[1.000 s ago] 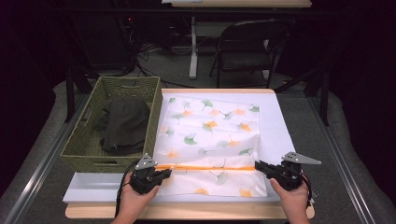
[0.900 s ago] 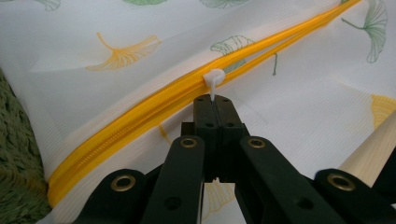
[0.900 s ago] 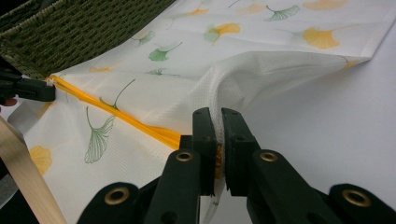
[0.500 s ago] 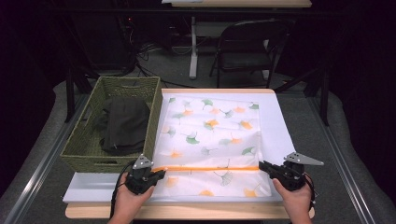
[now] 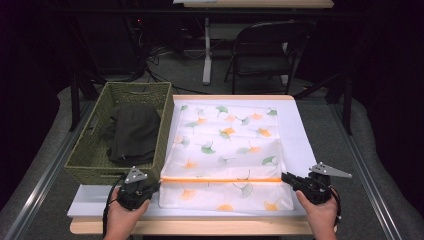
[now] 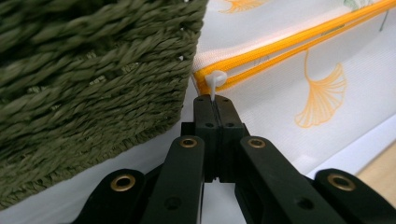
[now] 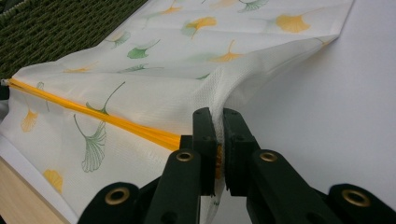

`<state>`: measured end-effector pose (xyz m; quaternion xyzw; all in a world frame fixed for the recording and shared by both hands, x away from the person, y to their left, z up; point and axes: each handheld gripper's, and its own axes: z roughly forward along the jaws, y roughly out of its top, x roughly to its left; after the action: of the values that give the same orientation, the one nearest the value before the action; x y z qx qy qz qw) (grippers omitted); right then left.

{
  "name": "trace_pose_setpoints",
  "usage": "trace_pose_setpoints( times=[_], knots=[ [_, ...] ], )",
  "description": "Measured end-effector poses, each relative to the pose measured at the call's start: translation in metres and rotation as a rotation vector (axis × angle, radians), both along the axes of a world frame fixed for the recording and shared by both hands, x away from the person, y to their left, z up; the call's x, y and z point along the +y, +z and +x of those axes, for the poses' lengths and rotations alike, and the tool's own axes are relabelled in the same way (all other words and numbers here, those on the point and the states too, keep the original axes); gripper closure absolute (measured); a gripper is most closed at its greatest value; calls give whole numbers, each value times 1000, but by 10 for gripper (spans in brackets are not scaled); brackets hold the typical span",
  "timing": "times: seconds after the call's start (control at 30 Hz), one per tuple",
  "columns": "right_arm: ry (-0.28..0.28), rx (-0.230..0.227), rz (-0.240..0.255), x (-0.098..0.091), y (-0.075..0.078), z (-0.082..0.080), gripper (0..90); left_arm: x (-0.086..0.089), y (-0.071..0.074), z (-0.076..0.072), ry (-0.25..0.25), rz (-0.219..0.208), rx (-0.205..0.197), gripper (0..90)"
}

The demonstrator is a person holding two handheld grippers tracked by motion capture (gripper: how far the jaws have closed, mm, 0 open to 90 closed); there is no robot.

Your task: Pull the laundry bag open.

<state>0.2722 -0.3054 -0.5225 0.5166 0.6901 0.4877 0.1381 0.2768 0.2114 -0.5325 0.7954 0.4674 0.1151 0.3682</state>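
A white mesh pouch printed with ginkgo leaves [image 5: 225,150] is lying on the bench beside a woven green basket [image 5: 90,160]. Its white zipper pull [image 6: 215,80] is being pinched by the left tool [image 6: 212,100], seen close up; its fabric edge is being clamped by the right tool [image 7: 218,122].

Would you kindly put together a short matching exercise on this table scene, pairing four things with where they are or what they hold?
Things:
1. left gripper
2. right gripper
3. dark garment
4. woven basket

States:
A. lies inside the basket
B. shut on the white zipper pull
C. stands left of the ginkgo-print bag
D. shut on the bag's fabric by the zipper's end

Pairs: 1-B, 2-D, 3-A, 4-C
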Motion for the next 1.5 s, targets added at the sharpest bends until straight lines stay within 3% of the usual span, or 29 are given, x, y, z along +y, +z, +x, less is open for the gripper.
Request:
trace_pose_setpoints(
  times=[0.1,0.33,0.7,0.8,0.93,1.07,1.17,1.37,1.5],
  knots=[
    [9,8,3,2,-1,0,851,2,0,-1,4,6,-2,900],
    [24,35,15,1,-6,1,845,3,-3,-1,6,-31,5,892],
    [36,59,-3,3,-10,1,822,0,-3,-1,-4,-39,-2,807],
    [29,47,-9,3,-10,0,801,0,-2,-1,-11,-44,-12,764],
    [-5,32,-27,1,-11,0,703,1,-1,-2,-4,-59,-24,690],
    [-62,-4,-33,-3,-10,-2,611,2,0,-2,-6,-55,-32,649],
    [-72,-36,-44,-5,-10,-2,573,1,1,-2,-22,-31,-39,623],
    [-15,-74,-77,3,-9,-3,541,0,6,-7,-27,-19,-57,602],
    [19,-66,-102,10,-10,-3,537,4,10,-10,-17,-32,-40,596]
  ],
)
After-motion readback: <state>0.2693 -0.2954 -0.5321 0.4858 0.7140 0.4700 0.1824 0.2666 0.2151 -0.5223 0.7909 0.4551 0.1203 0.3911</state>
